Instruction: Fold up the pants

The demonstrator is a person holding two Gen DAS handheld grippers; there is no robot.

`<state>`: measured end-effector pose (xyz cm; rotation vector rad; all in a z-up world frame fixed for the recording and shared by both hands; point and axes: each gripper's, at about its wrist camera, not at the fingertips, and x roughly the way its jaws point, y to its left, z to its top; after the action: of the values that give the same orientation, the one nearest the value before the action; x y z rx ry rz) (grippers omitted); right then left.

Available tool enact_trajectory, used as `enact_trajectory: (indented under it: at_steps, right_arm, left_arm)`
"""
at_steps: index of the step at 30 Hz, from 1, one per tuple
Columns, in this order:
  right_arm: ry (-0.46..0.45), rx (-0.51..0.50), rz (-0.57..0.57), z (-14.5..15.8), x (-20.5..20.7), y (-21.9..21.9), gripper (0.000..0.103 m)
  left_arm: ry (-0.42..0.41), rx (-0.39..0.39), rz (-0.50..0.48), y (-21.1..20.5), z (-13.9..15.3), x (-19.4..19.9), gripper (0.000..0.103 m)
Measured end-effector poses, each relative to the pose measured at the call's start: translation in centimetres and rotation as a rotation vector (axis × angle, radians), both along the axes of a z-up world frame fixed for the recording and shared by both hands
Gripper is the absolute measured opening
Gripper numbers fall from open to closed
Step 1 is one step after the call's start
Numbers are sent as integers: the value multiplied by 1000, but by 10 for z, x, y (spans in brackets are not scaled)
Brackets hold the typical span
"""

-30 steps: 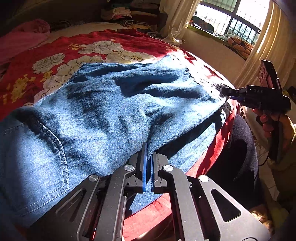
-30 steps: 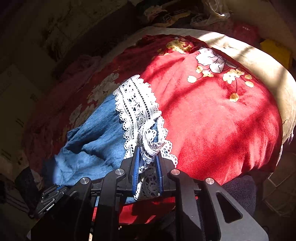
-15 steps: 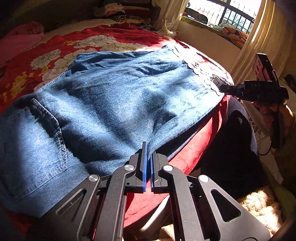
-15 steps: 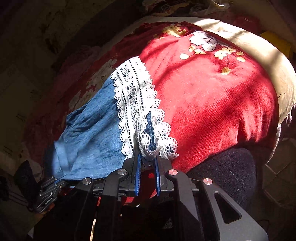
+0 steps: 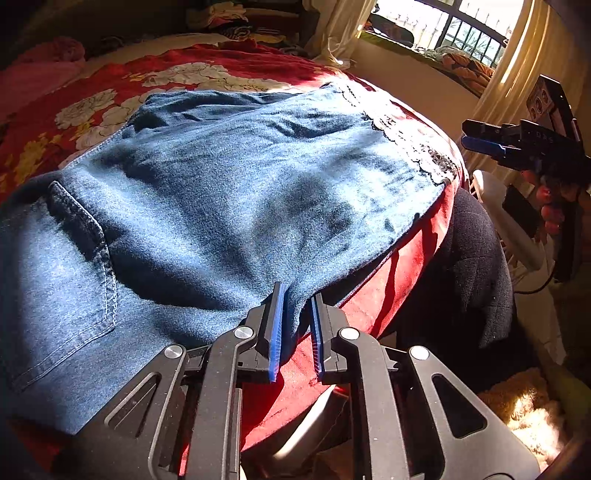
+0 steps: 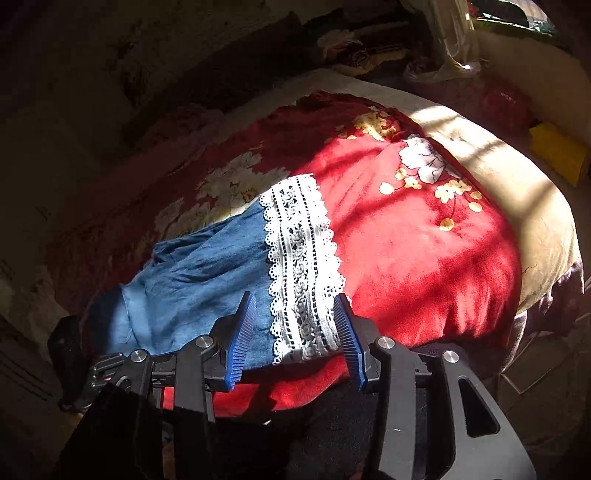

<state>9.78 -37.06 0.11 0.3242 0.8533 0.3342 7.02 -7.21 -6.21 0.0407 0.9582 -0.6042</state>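
Observation:
Blue denim pants (image 5: 221,184) lie spread on a red flowered bedspread (image 5: 369,302), back pocket (image 5: 74,258) at the left, white lace hem (image 5: 410,136) at the far right. My left gripper (image 5: 296,290) sits at the near edge; its jaws are opening, and a fold of denim still hangs loosely between them. In the right wrist view the lace hem (image 6: 299,258) lies flat on the bedspread (image 6: 424,258). My right gripper (image 6: 295,296) hovers just before it, its jaws opening wide with nothing gripped. That gripper (image 5: 464,133) also shows off the bed's right side, held by a hand.
A dark cloth (image 5: 469,240) hangs at the bed's near right edge. Curtains and a barred window (image 5: 461,29) stand behind. Piled clothes (image 5: 229,14) lie at the back, pink fabric (image 5: 37,70) at far left. A yellow object (image 6: 557,151) sits beyond the bed.
My right gripper let go of the lace hem, spread its jaws and drew up and away; the hem now lies flat. My left jaws parted slightly around the denim fold.

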Motion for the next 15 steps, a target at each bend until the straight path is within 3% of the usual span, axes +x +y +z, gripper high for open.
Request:
enact_trajectory:
  at_steps: [2,5,7,10,15]
  right_arm:
    - [29,-30,65,-13,11,27,45]
    - [115,-161,73,-42,28,48,45]
    - [105,-191,87,-52,29,52,46]
    - [92,-174,93,-51,27,48,45]
    - [95,-117,77,-51,26,38,45]
  left_arm:
    - [-10,-25,6,4,5,-7,23]
    - [-41,-37,54,21,20,-18,26]
    - [-68,-59,126,47,34,-25,32]
    - [-127,-66,310,100,56,-33,40]
    - [-148,52,632,178,61,-26,60]
